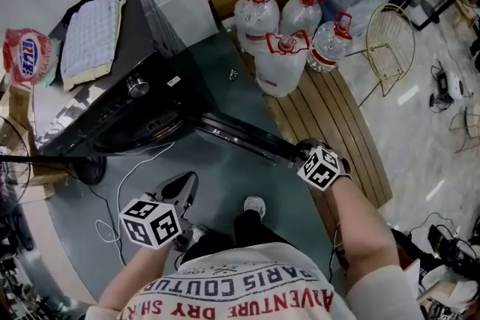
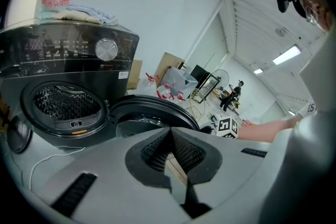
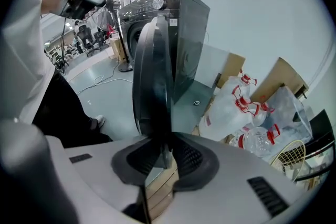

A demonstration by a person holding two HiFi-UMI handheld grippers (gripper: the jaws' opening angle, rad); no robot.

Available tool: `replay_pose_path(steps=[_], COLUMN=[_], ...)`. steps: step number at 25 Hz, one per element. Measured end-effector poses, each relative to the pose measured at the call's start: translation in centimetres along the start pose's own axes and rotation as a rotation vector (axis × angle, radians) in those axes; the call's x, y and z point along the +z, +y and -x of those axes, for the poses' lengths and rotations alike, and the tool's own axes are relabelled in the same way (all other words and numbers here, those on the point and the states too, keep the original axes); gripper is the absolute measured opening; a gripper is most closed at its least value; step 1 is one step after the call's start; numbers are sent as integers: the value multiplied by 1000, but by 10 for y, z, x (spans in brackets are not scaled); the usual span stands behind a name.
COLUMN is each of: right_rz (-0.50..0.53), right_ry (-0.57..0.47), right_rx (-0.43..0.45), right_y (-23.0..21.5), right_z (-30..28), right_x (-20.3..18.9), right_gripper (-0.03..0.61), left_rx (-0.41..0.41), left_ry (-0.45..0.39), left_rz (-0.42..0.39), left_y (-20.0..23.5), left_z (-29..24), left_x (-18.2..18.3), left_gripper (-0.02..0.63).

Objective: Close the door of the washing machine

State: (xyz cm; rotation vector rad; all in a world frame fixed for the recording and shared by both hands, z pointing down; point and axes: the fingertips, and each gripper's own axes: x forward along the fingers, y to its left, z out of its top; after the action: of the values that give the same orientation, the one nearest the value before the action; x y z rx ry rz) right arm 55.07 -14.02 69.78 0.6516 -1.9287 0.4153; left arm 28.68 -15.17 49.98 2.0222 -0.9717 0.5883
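Observation:
A black front-loading washing machine (image 1: 112, 97) stands at the upper left, and its drum (image 2: 65, 105) is exposed. Its round door (image 1: 232, 133) is swung wide open toward the right. My right gripper (image 1: 300, 154) is at the door's outer edge. In the right gripper view the door's rim (image 3: 152, 76) runs down between the pads, which press on it from both sides (image 3: 164, 149). My left gripper (image 1: 187, 187) hangs low in front of the machine, apart from the door. Its jaws meet at the tips (image 2: 170, 134) with nothing between them.
Several large water jugs (image 1: 281, 34) stand behind the door, beside wooden slats (image 1: 330, 124) and a wire basket (image 1: 390, 41). A folded towel (image 1: 90, 34) and a detergent bag (image 1: 26, 56) lie on the machine. A white cable (image 1: 120, 183) and a stand base (image 1: 86, 170) are on the floor.

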Motion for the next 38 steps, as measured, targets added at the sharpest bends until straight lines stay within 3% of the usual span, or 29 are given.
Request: replay_pose_path(steps=[14, 23, 38], right_rz=[-81, -201, -346], right_ry=[58, 93, 24], right_rx=[-17, -51, -41], right_y=[57, 110, 225], right_z=[2, -1, -21], right_x=[-2, 5, 45], right_gripper=[77, 77, 84], left_rx=[24, -6, -17], left_ry=[-27, 5, 43], left_rz=[23, -9, -51], left_y=[47, 75, 120], left_z=[33, 66, 130], left_x=[-25, -45, -82], left_gripper=[28, 28, 28])
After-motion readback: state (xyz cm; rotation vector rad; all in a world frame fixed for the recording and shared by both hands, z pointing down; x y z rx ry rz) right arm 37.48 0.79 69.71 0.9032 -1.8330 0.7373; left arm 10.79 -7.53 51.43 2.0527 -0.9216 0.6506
